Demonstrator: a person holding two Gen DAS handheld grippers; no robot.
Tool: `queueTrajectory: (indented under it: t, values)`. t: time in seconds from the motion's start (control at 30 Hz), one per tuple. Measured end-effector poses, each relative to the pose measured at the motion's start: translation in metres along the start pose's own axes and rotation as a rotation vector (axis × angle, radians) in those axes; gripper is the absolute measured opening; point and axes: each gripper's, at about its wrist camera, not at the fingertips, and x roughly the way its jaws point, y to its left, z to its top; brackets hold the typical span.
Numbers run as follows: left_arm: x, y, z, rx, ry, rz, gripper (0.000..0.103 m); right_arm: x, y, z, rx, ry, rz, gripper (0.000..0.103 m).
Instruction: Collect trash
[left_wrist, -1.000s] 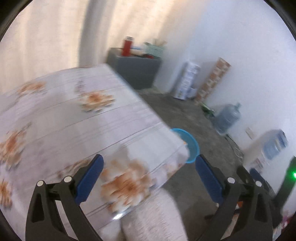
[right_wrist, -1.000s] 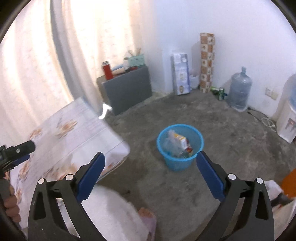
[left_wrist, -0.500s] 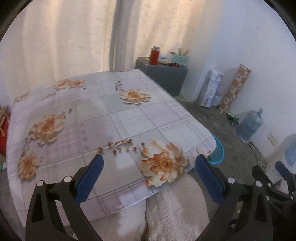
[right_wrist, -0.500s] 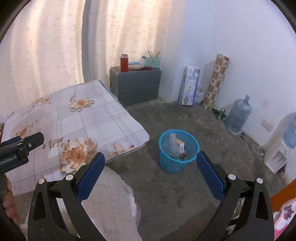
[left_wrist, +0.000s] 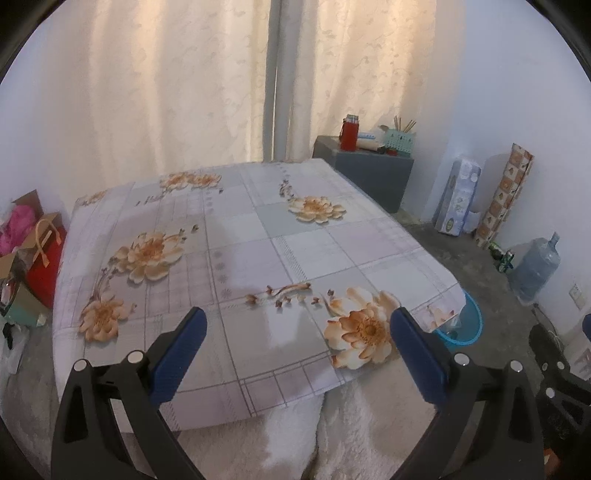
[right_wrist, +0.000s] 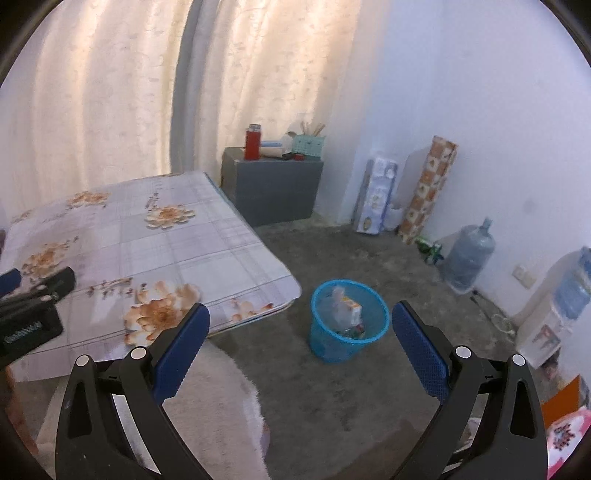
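The table (left_wrist: 258, 236) fills the middle of the left wrist view and the left half of the right wrist view. Its flowered cloth shows bare from edge to edge; no trash lies on it that I can make out.

The floor (right_wrist: 369, 266), grey concrete, takes the centre and right of the right wrist view. The stretch around the bin looks free of loose litter. Green cans or bottles sit by the water jug (right_wrist: 467, 258) at right, against the wall; whether they count as trash I cannot tell.

The bin (right_wrist: 349, 325), a blue mesh basket, stands on the floor just beside the table's near corner, low centre of the right wrist view. In the left wrist view only its rim (left_wrist: 469, 325) peeks out past the cloth at lower right. It already holds trash (right_wrist: 349, 308): a carton and clear wrapping, with smaller bits beneath.

The left gripper (left_wrist: 295, 354) has its jaws wide, nothing between them. The right gripper (right_wrist: 301, 350) likewise stands wide and empty.

Judgement: collection appears complete or close to it. What remains, if anything, lies outside these views or among the items by the wall.
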Motion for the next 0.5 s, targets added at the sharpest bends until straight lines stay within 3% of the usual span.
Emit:
queueTrajectory:
  t: [0.33, 0.5]
  values:
    - [0.0, -0.011, -0.01, 0.031, 0.029, 0.045, 0.097, 0.006, -0.013, -0.004, 0.072, 0.057, 0.101, 0.095]
    - [0.002, -0.014, -0.011, 0.013, 0.048, 0.055, 0.097, 0.006, -0.013, -0.004, 0.062, 0.065, 0.108, 0.095]
